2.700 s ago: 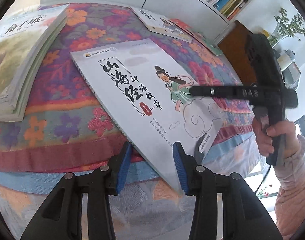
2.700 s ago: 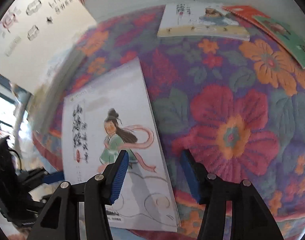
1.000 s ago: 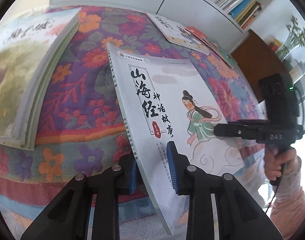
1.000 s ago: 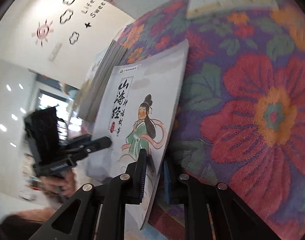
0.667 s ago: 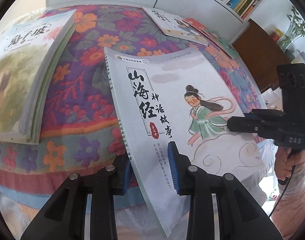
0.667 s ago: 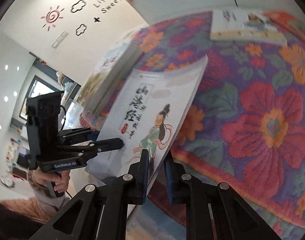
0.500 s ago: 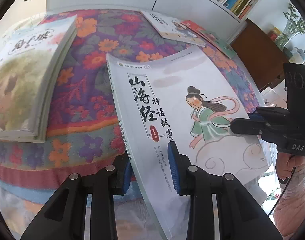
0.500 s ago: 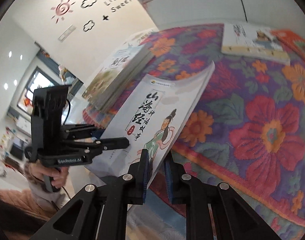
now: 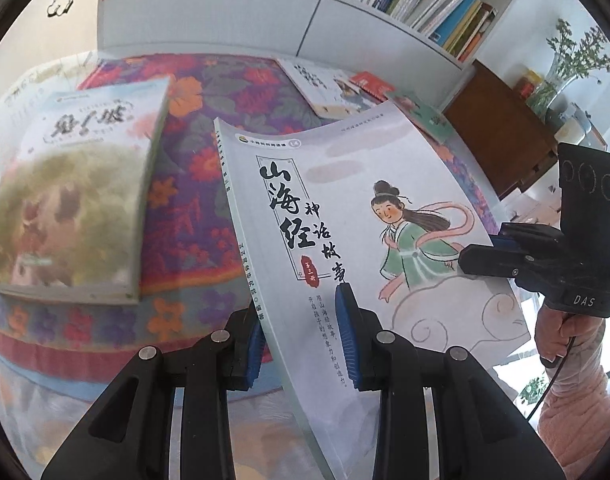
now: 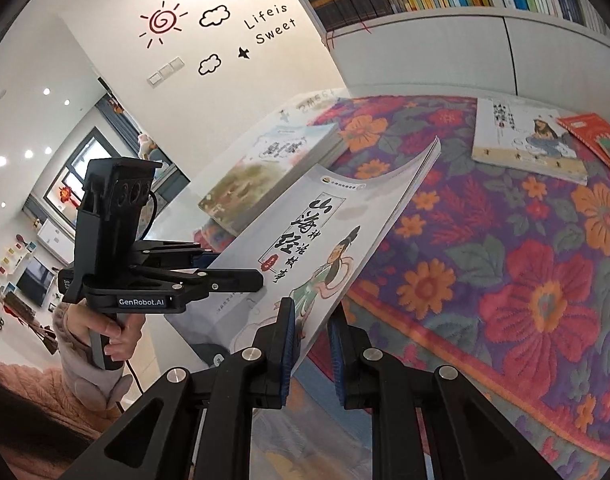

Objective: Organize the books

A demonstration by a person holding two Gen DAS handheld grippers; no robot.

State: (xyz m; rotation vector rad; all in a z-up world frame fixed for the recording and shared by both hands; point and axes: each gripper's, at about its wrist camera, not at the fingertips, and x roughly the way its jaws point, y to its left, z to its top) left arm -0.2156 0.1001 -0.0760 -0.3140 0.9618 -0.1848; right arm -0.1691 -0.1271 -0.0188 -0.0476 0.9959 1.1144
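Lifted book between book stack, left, and two flat books, behind.

Legible markings noted

Book clamped in both grippers: cover title "山海经 神话故事"; left gripper body: "GenRobot.AI"; right gripper body: "DAS"; wall beyond: "Life is Sweet".

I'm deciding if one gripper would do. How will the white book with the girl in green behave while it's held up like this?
Probably floppy: the white book is a thin paperback, and its free far corner curls in the right wrist view. Likely light, since the left gripper and right gripper hold it by its edges alone. The glossy-looking cover may slip, so one grip could let it sag or twist.
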